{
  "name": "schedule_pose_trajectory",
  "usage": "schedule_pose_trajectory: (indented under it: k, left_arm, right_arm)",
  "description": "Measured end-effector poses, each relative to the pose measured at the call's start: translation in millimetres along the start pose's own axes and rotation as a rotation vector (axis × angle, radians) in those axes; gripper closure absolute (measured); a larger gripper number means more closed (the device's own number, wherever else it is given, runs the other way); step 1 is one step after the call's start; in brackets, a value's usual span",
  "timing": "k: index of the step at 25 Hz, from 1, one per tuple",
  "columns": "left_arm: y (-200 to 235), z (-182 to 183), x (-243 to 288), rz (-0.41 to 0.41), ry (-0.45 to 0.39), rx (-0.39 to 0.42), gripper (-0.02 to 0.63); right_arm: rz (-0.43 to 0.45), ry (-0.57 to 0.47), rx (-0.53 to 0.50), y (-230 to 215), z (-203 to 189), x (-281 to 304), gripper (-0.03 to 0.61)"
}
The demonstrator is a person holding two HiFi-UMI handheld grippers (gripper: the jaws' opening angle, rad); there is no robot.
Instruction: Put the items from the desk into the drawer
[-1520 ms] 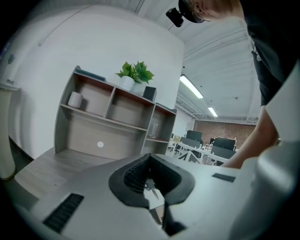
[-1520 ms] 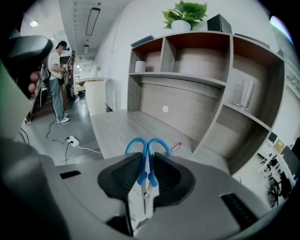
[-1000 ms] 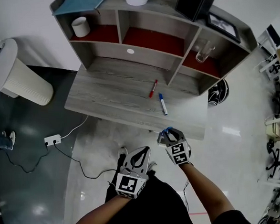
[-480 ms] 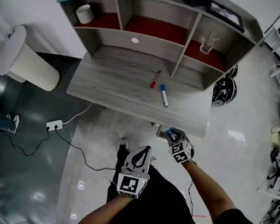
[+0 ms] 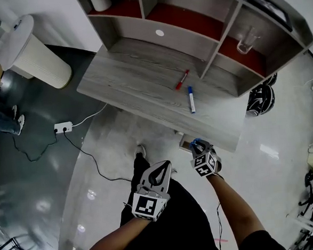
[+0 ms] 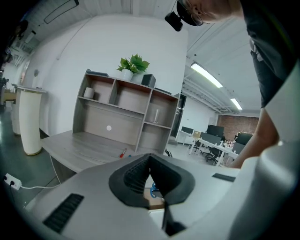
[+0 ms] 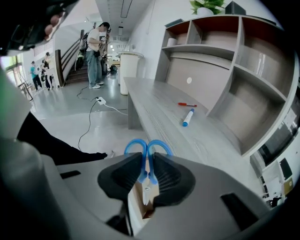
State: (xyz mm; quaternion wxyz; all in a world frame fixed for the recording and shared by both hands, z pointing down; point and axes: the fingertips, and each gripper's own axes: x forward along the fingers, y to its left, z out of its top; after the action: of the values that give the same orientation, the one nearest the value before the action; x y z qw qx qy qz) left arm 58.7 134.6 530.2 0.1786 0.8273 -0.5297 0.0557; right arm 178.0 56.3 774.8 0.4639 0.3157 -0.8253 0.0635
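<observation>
My right gripper (image 5: pixel 197 144) is shut on blue-handled scissors (image 7: pixel 147 150), blades pointing down over a small open wooden drawer (image 5: pixel 183 142) under the desk's front edge. A red marker (image 5: pixel 182 79) and a blue marker (image 5: pixel 191 99) lie on the grey desk (image 5: pixel 132 81); the right gripper view shows them too, the red marker (image 7: pixel 187 105) beyond the blue marker (image 7: pixel 188 117). My left gripper (image 5: pixel 160 168) hangs shut and empty in front of the desk, left of the drawer. Past its jaws the scissors (image 6: pixel 153 190) and drawer show.
A shelf unit stands on the desk's back, with a glass (image 5: pixel 248 39) and a white cup (image 5: pixel 101 0). A white round pedestal (image 5: pixel 31 58) stands left, a power strip (image 5: pixel 63 126) and cable lie on the floor. A dark helmet (image 5: pixel 260 98) sits right. People (image 7: pixel 97 54) stand far off.
The head camera has swung, so the desk sits lower in view. The right gripper keeps the scissors at the desk's front edge, and the drawer now shows beside it. The left gripper has barely moved.
</observation>
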Motion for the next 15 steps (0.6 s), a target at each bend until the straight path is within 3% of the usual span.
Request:
schedule_pose_trajectory:
  k: [6,15]
  left_arm:
    - [7,-12,2,-0.008,0.023,0.012,0.601]
    - [23,-23,0,0.024,0.035,0.0,0.601]
  right_arm:
    - [0.0,0.028,-0.084,12,-14,26,0.482]
    - [0.003,0.075,-0.088,16,-43,52,0.482]
